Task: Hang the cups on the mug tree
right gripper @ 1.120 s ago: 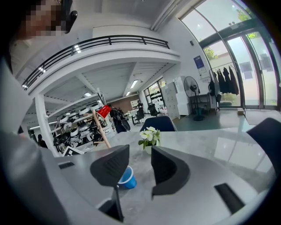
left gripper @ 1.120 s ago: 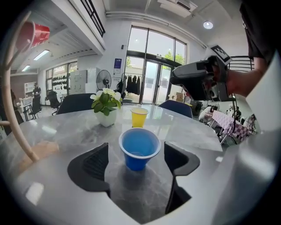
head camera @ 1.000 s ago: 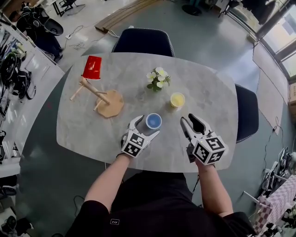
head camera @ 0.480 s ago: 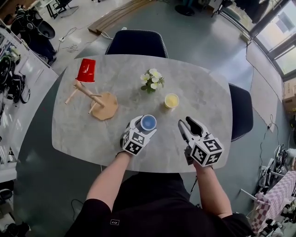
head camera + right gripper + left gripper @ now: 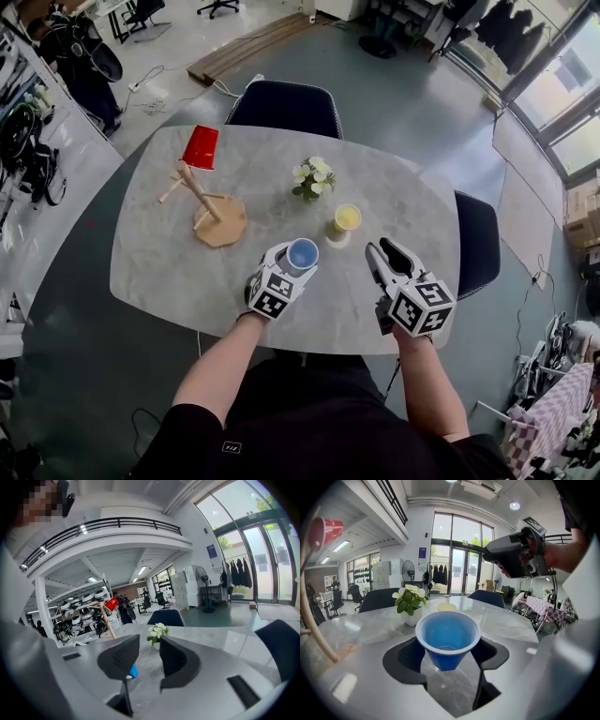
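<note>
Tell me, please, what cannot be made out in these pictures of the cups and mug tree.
Mug tree: left gripper view, upper pegs cut off by the left edge.
Red cup: head view, too small to show how it hangs.
Yellow cup: left gripper view, body hidden behind the blue cup; only its rim shows.

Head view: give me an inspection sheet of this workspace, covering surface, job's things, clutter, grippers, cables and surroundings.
Surface: grey marbled table, no damage seen.
Job's things: wooden mug tree with a red cup hung on a peg; yellow cup standing on the table.
Clutter: pot of white flowers mid-table.
Grippers: left hand-held gripper shut on the blue cup, its jaws having just been closing; right hand-held gripper open, empty, its jaws also just closing.
Cables: loose leads on the floor beyond the table.
Surroundings: two dark chairs; wooden planks on the floor.
</note>
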The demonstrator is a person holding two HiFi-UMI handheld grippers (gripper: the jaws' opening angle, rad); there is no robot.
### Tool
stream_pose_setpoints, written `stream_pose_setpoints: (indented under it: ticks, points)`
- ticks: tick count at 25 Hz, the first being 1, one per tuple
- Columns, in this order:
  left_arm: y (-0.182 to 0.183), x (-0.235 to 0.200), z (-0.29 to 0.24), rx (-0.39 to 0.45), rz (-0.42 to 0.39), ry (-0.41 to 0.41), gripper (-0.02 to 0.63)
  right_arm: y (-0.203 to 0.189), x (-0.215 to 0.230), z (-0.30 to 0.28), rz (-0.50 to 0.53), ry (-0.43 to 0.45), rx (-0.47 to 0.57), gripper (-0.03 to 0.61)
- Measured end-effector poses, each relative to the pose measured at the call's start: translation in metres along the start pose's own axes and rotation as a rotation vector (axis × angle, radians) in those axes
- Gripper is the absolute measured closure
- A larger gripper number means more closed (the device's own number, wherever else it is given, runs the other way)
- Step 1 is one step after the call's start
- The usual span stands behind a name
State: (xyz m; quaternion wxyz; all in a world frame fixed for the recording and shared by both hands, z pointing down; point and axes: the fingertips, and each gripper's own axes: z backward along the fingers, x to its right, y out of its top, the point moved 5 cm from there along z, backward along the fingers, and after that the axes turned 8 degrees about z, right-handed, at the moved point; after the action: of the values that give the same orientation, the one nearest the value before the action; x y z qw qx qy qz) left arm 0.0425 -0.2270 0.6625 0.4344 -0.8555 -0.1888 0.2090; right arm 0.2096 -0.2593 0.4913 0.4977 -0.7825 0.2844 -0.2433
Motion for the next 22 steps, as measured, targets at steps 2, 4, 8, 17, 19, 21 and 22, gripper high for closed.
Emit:
stream_pose_setpoints:
  ticks: [2, 4, 8, 17, 19, 21, 22]
  points:
    - [0.006, -0.001, 0.011, 0.010, -0.002, 0.007, 0.306, 0.010, -0.003, 0.001, 0.016, 0.007, 0.015, 0.437]
    - [0.010, -0.002, 0.022, 0.014, -0.009, 0.026, 0.307, 0.019, -0.002, 0.000, 0.030, 0.015, 0.033, 0.437]
    - [0.018, -0.004, 0.046, 0.029, 0.009, 0.094, 0.307, 0.028, 0.005, 0.001, 0.030, 0.040, 0.058, 0.440]
    - [0.034, -0.012, 0.091, 0.049, 0.059, 0.262, 0.307, 0.041, -0.005, -0.023, 0.051, 0.199, 0.090, 0.445]
    - [0.042, -0.013, 0.103, 0.073, 0.074, 0.310, 0.307, 0.041, -0.009, -0.026, 0.051, 0.240, 0.096, 0.446]
    - [0.045, -0.016, 0.115, 0.096, 0.094, 0.357, 0.307, 0.041, -0.012, -0.029, 0.056, 0.274, 0.098, 0.446]
    - [0.045, -0.017, 0.121, 0.099, 0.104, 0.376, 0.307, 0.041, -0.014, -0.031, 0.058, 0.286, 0.096, 0.446]
